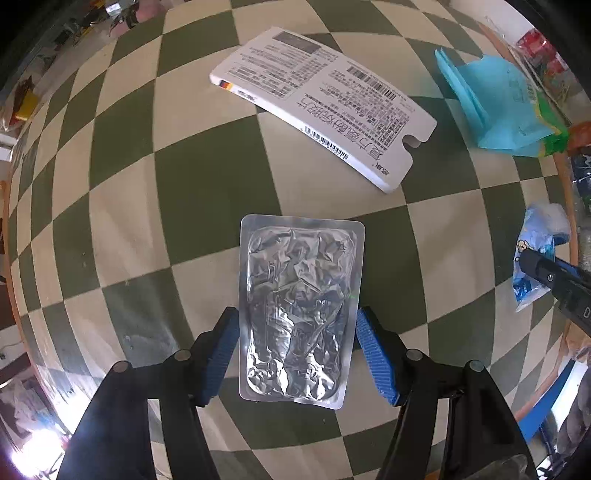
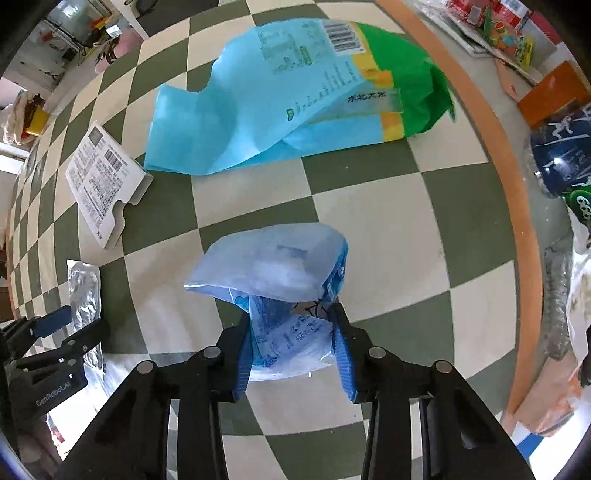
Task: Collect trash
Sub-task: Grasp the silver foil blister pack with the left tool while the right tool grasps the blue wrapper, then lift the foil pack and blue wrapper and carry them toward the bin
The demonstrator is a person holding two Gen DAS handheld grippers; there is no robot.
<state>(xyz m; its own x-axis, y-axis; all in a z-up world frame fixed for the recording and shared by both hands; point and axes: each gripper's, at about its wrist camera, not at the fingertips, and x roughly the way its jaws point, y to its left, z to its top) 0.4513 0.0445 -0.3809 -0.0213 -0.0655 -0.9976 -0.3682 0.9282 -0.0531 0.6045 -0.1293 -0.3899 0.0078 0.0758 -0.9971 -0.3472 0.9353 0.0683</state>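
Left claw straddles a crinkled foil pouch, ribbed blue pads at its edges; whether they press is unclear. Right claw pinches a soft, pale-blue plastic wrapper, puckered between its pads. Both lie on a green-and-cream checked tablecloth with a flat white printed card and a limp turquoise bag. Clutter rings the wood-rimmed table.

A lived-in room, likely a home or a workroom set up like one. A table with an orange rim wears a green-and-cream checked cloth. Packaging litters the floor beyond it, and cluttered shelves stand far off.
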